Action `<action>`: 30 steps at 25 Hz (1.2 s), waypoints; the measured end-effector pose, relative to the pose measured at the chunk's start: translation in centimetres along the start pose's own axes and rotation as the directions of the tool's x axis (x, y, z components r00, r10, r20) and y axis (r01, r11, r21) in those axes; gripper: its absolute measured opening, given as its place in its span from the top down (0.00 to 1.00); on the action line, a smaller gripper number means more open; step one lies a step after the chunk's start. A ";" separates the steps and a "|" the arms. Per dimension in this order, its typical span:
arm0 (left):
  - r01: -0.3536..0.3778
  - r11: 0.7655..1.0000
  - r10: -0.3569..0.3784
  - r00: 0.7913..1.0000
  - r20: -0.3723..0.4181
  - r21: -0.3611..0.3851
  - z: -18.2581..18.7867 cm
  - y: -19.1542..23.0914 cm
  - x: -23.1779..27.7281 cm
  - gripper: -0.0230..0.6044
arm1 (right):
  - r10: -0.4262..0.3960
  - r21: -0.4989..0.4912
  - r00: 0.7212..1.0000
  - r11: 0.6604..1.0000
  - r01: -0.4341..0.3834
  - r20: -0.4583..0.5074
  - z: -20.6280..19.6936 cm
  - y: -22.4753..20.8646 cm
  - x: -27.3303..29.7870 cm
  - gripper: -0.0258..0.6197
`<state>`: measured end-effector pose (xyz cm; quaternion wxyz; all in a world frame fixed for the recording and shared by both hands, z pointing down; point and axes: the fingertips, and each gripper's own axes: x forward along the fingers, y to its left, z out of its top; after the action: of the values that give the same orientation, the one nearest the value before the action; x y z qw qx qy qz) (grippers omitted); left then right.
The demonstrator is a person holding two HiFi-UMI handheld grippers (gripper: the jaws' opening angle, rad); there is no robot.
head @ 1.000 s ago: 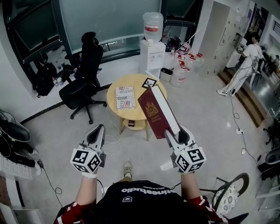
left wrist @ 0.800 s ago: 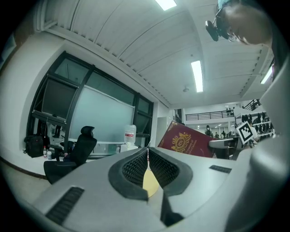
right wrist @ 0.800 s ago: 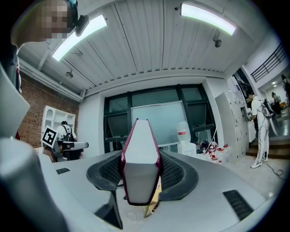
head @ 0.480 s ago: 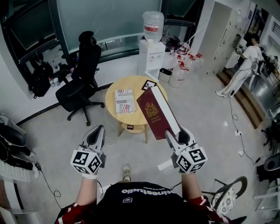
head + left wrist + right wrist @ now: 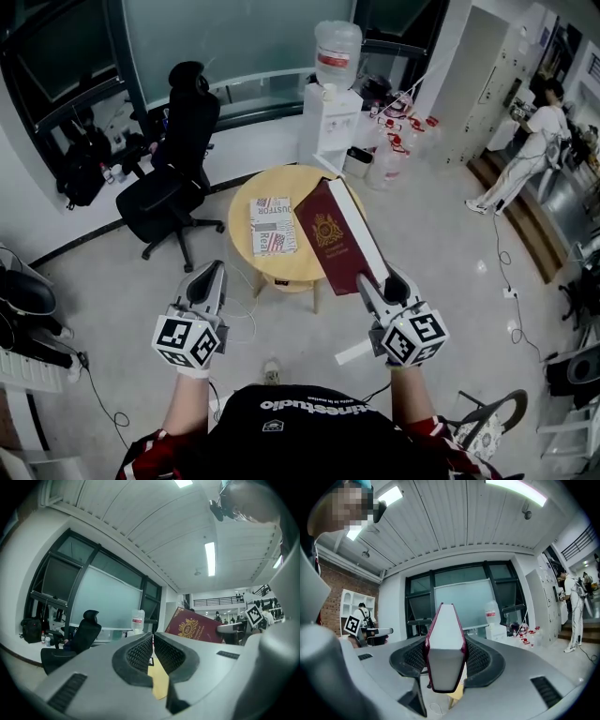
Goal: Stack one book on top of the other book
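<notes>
A maroon book (image 5: 333,232) with a gold crest sticks out forward from my right gripper (image 5: 380,279), which is shut on its near end. In the right gripper view the book's (image 5: 445,630) white page edge fills the gap between the pads of that gripper (image 5: 446,660). A second book (image 5: 272,225), with a red and white cover, lies flat on the round wooden table (image 5: 295,183), left of the held one. My left gripper (image 5: 208,278) hangs short of the table, its jaws (image 5: 153,637) together with nothing between them.
A black office chair (image 5: 173,178) stands left of the table. A water dispenser (image 5: 330,103) and several water jugs (image 5: 394,141) are behind it. A person (image 5: 534,141) stands far right. Cables trail over the floor.
Both grippers have moved forward toward the table, which now lies closer beneath them. The maroon book stays gripped in the right gripper and its far end now overlaps the tabletop more.
</notes>
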<state>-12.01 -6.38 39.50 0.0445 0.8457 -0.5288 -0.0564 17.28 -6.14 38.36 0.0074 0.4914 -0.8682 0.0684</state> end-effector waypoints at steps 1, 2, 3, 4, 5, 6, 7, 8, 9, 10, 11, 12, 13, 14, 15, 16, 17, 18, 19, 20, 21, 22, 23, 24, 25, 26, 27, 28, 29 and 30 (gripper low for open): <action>0.001 1.000 -0.001 1.000 0.000 -0.002 0.1 0.4 0.4 0.92 | 0.001 0.003 1.000 1.000 -0.001 -0.001 0.1 0.0 0.6 0.59; 0.001 1.000 -0.001 1.000 0.000 -0.005 0.2 0.9 0.8 0.92 | 0.002 0.008 1.000 1.000 -0.002 -0.002 0.2 0.0 1.3 0.59; 0.001 1.000 -0.001 1.000 0.000 -0.008 0.3 1.3 1.2 0.92 | 0.004 0.014 1.000 1.000 -0.004 -0.002 0.4 0.0 1.9 0.59; 0.003 1.000 -0.003 1.000 0.000 -0.012 0.4 1.8 1.6 0.92 | 0.005 0.017 1.000 1.000 -0.005 -0.002 0.6 0.0 2.5 0.58; 0.006 1.000 -0.006 1.000 0.001 -0.014 0.5 2.2 2.1 0.92 | 0.005 0.017 1.000 1.000 -0.005 -0.003 0.8 0.0 3.0 0.59; 0.010 1.000 -0.010 1.000 0.003 -0.017 0.6 2.6 2.5 0.92 | 0.002 0.015 1.000 1.000 -0.002 -0.004 1.0 -0.1 3.5 0.59; 0.015 1.000 -0.015 1.000 0.006 -0.020 0.6 3.0 3.0 0.92 | -0.001 0.014 1.000 1.000 0.001 -0.005 1.1 -0.1 4.0 0.58; 0.020 1.000 -0.020 1.000 0.008 -0.022 0.7 3.3 3.4 0.92 | -0.004 0.015 1.000 1.000 0.004 -0.005 1.2 -0.2 4.4 0.58; 0.025 0.999 -0.025 1.000 0.010 -0.024 0.7 3.7 3.9 0.92 | -0.007 0.018 1.000 1.000 0.007 -0.003 1.4 -0.3 4.9 0.58; 0.030 0.999 -0.030 0.999 0.011 -0.027 0.7 4.1 4.4 0.92 | -0.010 0.022 1.000 1.000 0.010 0.000 1.5 -0.4 5.3 0.58; 0.035 0.999 -0.034 0.999 0.012 -0.029 0.7 4.6 4.8 0.92 | -0.013 0.028 1.000 1.000 0.013 0.004 1.7 -0.5 5.8 0.58; 0.040 0.999 -0.040 0.999 0.013 -0.032 0.7 5.0 5.3 0.92 | -0.017 0.034 1.000 0.999 0.016 0.007 1.8 -0.5 6.3 0.58; 0.046 0.998 -0.046 0.999 0.013 -0.034 0.7 5.5 5.7 0.92 | -0.021 0.042 1.000 0.999 0.021 0.011 1.8 -0.6 6.8 0.58; 0.053 0.998 -0.053 0.999 0.013 -0.035 0.7 5.9 6.2 0.92 | -0.027 0.051 1.000 0.998 0.026 0.015 1.8 -0.7 7.2 0.58; 0.061 0.998 -0.061 0.998 0.013 -0.036 0.6 6.4 6.5 0.92 | -0.033 0.061 0.999 0.998 0.031 0.019 1.8 -0.7 7.7 0.58; 0.068 0.997 -0.068 0.998 0.014 -0.036 0.7 6.9 6.9 0.92 | -0.039 0.071 0.999 0.997 0.037 0.025 1.8 -0.6 8.2 0.58; 0.075 0.997 -0.074 0.997 0.014 -0.036 0.7 7.4 7.2 0.92 | -0.045 0.078 0.999 0.996 0.042 0.029 1.8 -0.5 8.6 0.58; 0.081 0.996 -0.080 0.997 0.014 -0.037 0.7 8.0 7.4 0.92 | -0.050 0.082 0.998 0.996 0.048 0.032 1.8 -0.4 9.1 0.58; 0.087 0.995 -0.087 0.996 0.014 -0.039 0.8 8.5 7.7 0.92 | -0.055 0.084 0.998 0.995 0.052 0.033 1.8 -0.3 9.6 0.59; 0.093 0.995 -0.092 0.996 0.013 -0.039 0.8 8.9 7.9 0.92 | -0.059 0.085 0.998 0.995 0.056 0.033 1.9 -0.1 10.0 0.58; 0.098 0.994 -0.097 0.995 0.012 -0.039 0.9 9.2 8.1 0.92 | -0.062 0.087 0.998 0.994 0.059 0.033 1.9 -0.1 10.4 0.58; 0.101 0.994 -0.101 0.995 0.010 -0.039 0.9 9.5 8.3 0.92 | -0.065 0.092 0.997 0.994 0.062 0.030 1.8 0.0 10.6 0.58; 0.104 0.994 -0.104 0.995 0.007 -0.040 0.9 9.6 8.4 0.92 | -0.067 0.098 0.997 0.993 0.064 0.027 1.8 0.0 10.8 0.59; 0.105 0.994 -0.105 0.994 0.005 -0.043 0.7 9.8 8.5 0.92 | -0.069 0.104 0.997 0.992 0.067 0.022 1.6 0.0 10.9 0.58; 0.105 0.993 -0.105 0.994 0.004 -0.049 0.4 9.9 8.6 0.92 | -0.072 0.107 0.997 0.992 0.070 0.017 1.4 -0.1 11.0 0.58; 0.106 0.993 -0.106 0.994 0.003 -0.055 0.1 10.1 8.6 0.92 | -0.076 0.108 0.997 0.991 0.074 0.012 1.2 -0.1 11.1 0.59; 0.106 0.992 -0.107 0.994 0.002 -0.061 -0.2 10.3 8.6 0.92 | -0.079 0.108 0.997 0.991 0.078 0.008 1.1 -0.1 11.2 0.59; 0.107 0.992 -0.107 0.994 0.001 -0.066 -0.4 10.5 8.6 0.92 | -0.082 0.106 0.997 0.991 0.081 0.004 1.0 0.0 11.3 0.59; 0.107 0.992 -0.107 0.994 0.000 -0.070 -0.6 10.8 8.5 0.92 | -0.083 0.106 0.997 0.991 0.083 0.001 0.9 0.1 11.5 0.58; 0.106 0.992 -0.106 0.994 0.000 -0.074 -0.7 11.0 8.5 0.92 | -0.084 0.106 0.996 0.991 0.083 -0.001 0.9 0.2 11.7 0.58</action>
<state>-17.97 -18.83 41.27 0.0738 0.8705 -0.4806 -0.0764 11.11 -16.16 38.37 -0.0170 0.5271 -0.8420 0.1131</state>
